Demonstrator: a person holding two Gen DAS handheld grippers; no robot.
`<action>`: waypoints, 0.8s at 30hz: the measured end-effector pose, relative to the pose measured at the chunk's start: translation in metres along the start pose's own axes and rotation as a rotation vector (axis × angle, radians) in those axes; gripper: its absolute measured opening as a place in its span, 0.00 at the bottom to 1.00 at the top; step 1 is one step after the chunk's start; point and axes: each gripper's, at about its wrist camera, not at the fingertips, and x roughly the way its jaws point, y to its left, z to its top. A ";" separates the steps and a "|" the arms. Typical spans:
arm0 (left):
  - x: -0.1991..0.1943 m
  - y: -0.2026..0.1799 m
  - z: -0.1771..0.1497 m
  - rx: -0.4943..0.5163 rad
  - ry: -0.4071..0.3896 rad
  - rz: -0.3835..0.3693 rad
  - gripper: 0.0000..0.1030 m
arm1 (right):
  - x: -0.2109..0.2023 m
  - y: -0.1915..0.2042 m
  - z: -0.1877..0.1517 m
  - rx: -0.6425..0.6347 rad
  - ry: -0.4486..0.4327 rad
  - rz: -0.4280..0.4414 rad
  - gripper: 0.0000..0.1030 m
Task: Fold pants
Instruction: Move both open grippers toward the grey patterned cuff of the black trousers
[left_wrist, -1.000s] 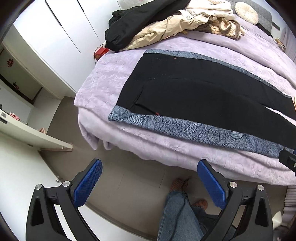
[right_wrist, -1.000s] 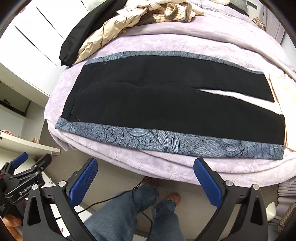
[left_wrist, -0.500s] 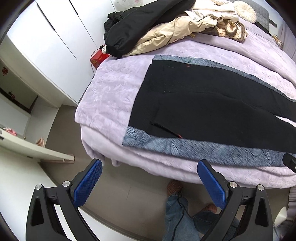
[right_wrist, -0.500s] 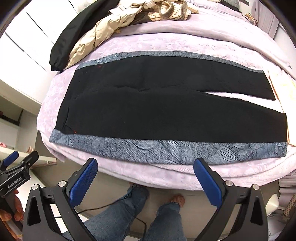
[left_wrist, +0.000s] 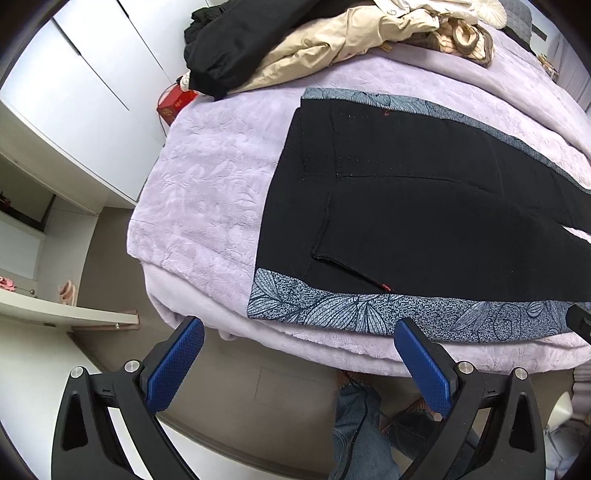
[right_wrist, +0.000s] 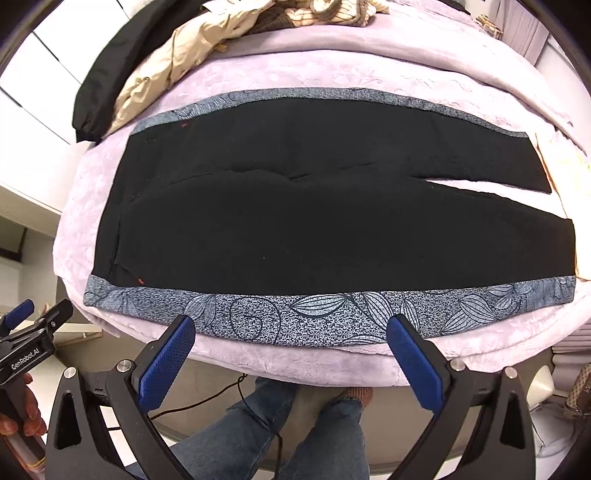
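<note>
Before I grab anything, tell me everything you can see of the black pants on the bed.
The black pants lie flat and unfolded on the lilac blanket, waistband left, legs reaching right with a narrow gap between the hems. Matte dark cloth; blue-grey leaf-print bands run along both long edges. A pocket seam shows near the waist. Both grippers hang open, short of them.

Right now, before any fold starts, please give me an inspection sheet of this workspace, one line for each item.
Surface: bed under a lilac cover, reaching to the near edge.
Job's things: black pants lie flat and unfolded, waist left, legs right; patterned grey side strips along both long edges.
Clutter: black jacket and beige coat piled at the far end, apart from the pants; red box beside the bed.
Grippers: left claw and right claw both open, empty, above the near bed edge.
Cables: one thin black cable by the person's legs.
Surroundings: white wardrobe, grey floor.
</note>
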 end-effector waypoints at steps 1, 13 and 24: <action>0.002 0.000 0.001 0.005 0.003 -0.004 1.00 | 0.003 0.000 0.001 0.003 0.006 -0.006 1.00; 0.038 -0.006 0.003 0.010 0.079 -0.030 1.00 | 0.038 0.001 0.011 -0.009 0.091 -0.039 1.00; 0.065 -0.002 0.012 -0.052 0.108 -0.028 1.00 | 0.061 -0.001 0.020 -0.019 0.126 -0.047 1.00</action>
